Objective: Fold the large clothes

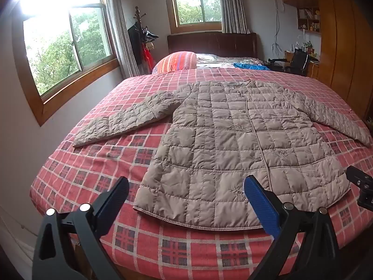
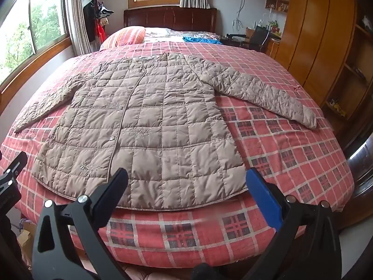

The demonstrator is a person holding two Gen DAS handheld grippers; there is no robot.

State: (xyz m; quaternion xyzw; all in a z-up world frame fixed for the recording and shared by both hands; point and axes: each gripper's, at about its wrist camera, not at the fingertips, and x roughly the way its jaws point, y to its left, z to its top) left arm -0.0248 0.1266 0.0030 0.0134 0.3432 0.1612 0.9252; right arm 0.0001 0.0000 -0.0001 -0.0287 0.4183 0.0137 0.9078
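A beige quilted jacket (image 1: 233, 140) (image 2: 149, 128) lies flat and face up on the red plaid bedspread (image 1: 98, 163) (image 2: 291, 144), collar toward the headboard, both sleeves spread out to the sides. My left gripper (image 1: 186, 193) hovers open above the jacket's near hem on its left half, holding nothing. My right gripper (image 2: 186, 182) hovers open over the hem's right half, also with nothing between its fingers. Each gripper shows at the edge of the other's view: the right one (image 1: 361, 186), the left one (image 2: 11, 175).
A striped pillow (image 1: 177, 61) and a blue cloth (image 1: 249, 66) lie near the dark headboard (image 1: 212, 43). Windows (image 1: 67, 46) and a coat rack (image 1: 142, 37) line the left wall. Wooden wardrobes (image 2: 321, 35) stand right of the bed; a desk with a chair (image 2: 258, 36) sits in the far corner.
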